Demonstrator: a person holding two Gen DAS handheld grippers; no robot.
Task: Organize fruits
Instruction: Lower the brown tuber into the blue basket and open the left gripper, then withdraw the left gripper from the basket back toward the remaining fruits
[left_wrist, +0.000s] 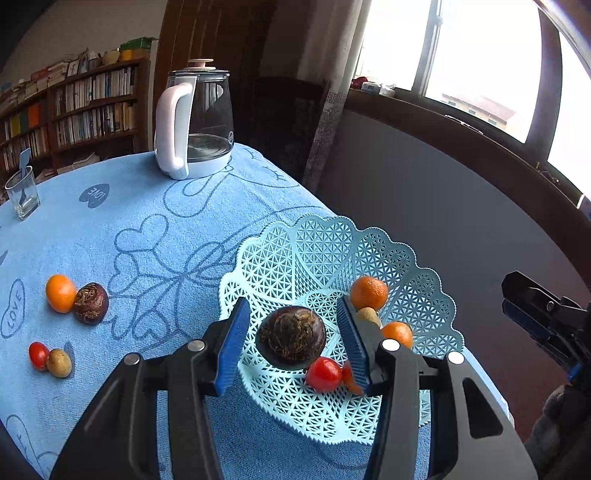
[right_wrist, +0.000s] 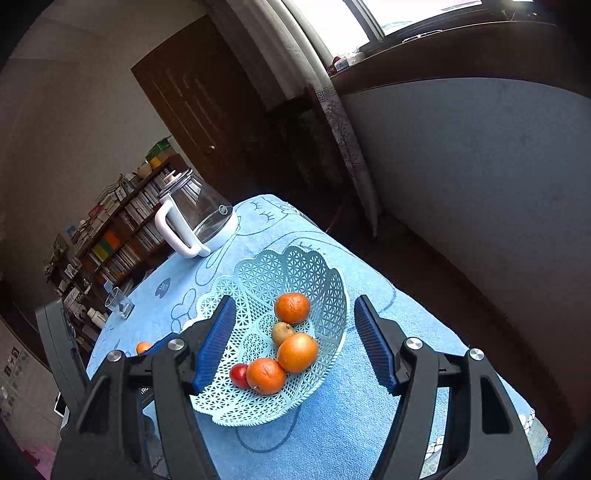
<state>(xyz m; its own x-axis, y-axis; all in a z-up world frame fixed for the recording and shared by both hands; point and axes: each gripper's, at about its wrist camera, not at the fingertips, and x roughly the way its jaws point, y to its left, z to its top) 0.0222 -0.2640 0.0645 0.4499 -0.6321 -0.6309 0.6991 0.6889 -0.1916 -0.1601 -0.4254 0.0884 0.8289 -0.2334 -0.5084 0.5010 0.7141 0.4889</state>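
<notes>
A light blue lattice basket (left_wrist: 314, 240) (right_wrist: 332, 295) stands near the table's right edge. It holds oranges (right_wrist: 291, 307), a small yellow-brown fruit (right_wrist: 281, 332) and a red tomato (left_wrist: 323, 374). My left gripper (left_wrist: 291, 343) is open above the basket, with a dark brown hairy fruit (left_wrist: 291, 342) between its fingers, touching neither. My right gripper (right_wrist: 295, 343) is open and empty above the basket. On the cloth at left lie an orange (left_wrist: 60, 292), a second dark brown fruit (left_wrist: 91, 302), a tomato (left_wrist: 38, 355) and a yellow-brown fruit (left_wrist: 59, 363).
A glass kettle (left_wrist: 195, 118) with a white handle stands at the back of the blue cloth-covered table (left_wrist: 147, 221). A drinking glass (left_wrist: 23, 194) stands at the far left. The table edge drops off just right of the basket. Bookshelves stand behind.
</notes>
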